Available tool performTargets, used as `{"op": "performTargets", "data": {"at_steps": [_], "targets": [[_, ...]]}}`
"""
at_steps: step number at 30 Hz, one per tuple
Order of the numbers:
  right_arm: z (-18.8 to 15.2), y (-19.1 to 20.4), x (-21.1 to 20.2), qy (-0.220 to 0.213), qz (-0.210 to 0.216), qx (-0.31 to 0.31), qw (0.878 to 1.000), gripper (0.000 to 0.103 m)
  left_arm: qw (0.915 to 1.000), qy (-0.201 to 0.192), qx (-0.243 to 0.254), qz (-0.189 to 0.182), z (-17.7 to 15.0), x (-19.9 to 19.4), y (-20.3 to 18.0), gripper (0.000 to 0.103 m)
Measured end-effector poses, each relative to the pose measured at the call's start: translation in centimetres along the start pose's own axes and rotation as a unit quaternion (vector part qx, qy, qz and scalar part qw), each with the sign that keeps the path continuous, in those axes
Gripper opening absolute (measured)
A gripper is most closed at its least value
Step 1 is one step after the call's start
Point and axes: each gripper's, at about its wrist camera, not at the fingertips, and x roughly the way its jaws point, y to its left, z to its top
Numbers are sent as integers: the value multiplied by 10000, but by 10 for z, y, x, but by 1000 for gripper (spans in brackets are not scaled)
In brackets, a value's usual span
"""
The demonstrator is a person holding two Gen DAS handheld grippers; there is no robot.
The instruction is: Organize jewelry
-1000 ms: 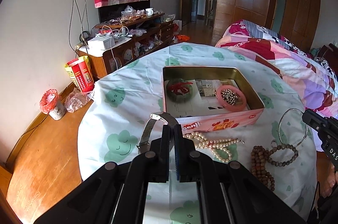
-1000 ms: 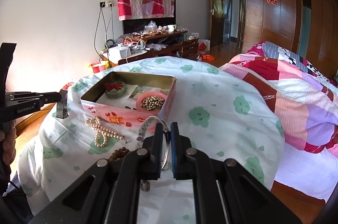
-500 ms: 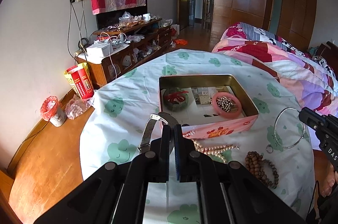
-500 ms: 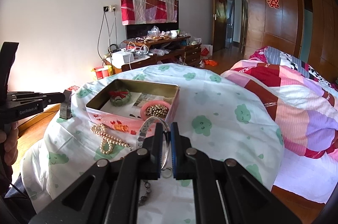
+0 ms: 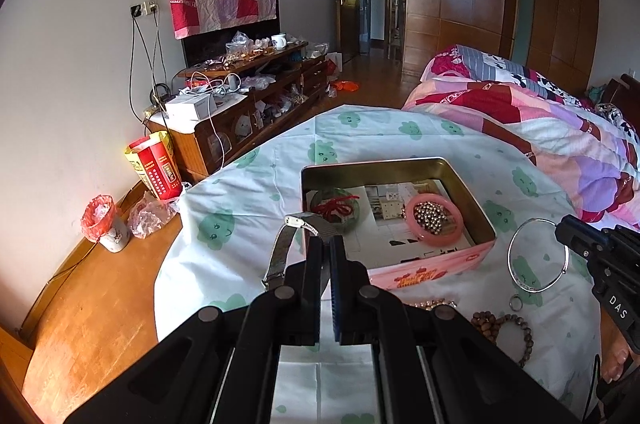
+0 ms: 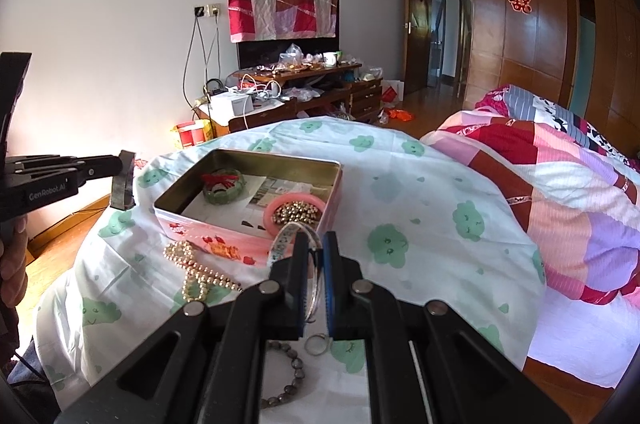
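I hold a metal watch band (image 5: 280, 252) pinched in the left gripper (image 5: 325, 252) and a silver bangle (image 6: 316, 280) pinched in the right gripper (image 6: 316, 256), both near the open tin (image 5: 476, 212); each should clear the rim before I let go. A pearl necklace (image 6: 192, 268) lies on the cloud-print cloth (image 6: 420, 224), with a bed (image 6: 560, 176) to the right.

Both grippers are showing matte black linkage arms with round silver screws. The right gripper (image 6: 315, 256) is wearing one blue finger pad (image 6: 330, 288); beside it, the left gripper (image 6: 120, 166) is bearing white "GenRobot.AI" lettering.
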Motion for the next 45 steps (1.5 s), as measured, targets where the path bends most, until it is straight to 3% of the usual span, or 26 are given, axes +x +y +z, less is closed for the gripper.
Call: {"op": "performTargets", "data": {"at_steps": [2,10,14,16,18,19,25,30,37,39,40,41,43,45], "targets": [[3,0,1,-14,-28,-15,10000,4,10000,-17,18,-1,3,2,-2,3],[16,-4,6,-43,-107,-81,9999,4,10000,-35,60,-14,12,7,-7,3],[9,-24,18,164,-135,217,9995,5,10000,24,88,-16,7,11,-8,3],[2,-35,28,365,-243,352,9984,21,10000,70,62,-23,4,16,-8,3],[-6,-44,38,541,-388,391,9970,61,9999,132,48,-41,1,22,-9,3],[-11,-48,41,609,-428,430,9963,64,9998,165,48,-43,0,25,-10,3],[-27,-50,61,1057,-409,333,9930,65,9997,233,74,-44,-6,37,-14,0],[-33,-52,75,1419,-319,375,9886,73,9996,176,212,-43,-6,36,-19,0],[-38,-46,84,1774,-246,149,9837,76,9985,270,-401,-241,-13,30,6,1],[-39,-47,83,1782,-231,146,9836,76,9976,326,-589,-173,-21,28,17,20],[-39,-46,84,1778,-241,137,9837,75,9969,387,-676,-123,-27,28,22,51],[-39,-45,83,1759,-265,140,9839,69,9962,398,-766,-78,-33,27,25,72],[-39,-44,82,1727,-284,115,9845,68,9955,374,-866,-102,-42,27,28,74],[-39,-41,81,1702,-301,70,9849,68,9949,589,-819,-35,-48,35,24,74]]}}
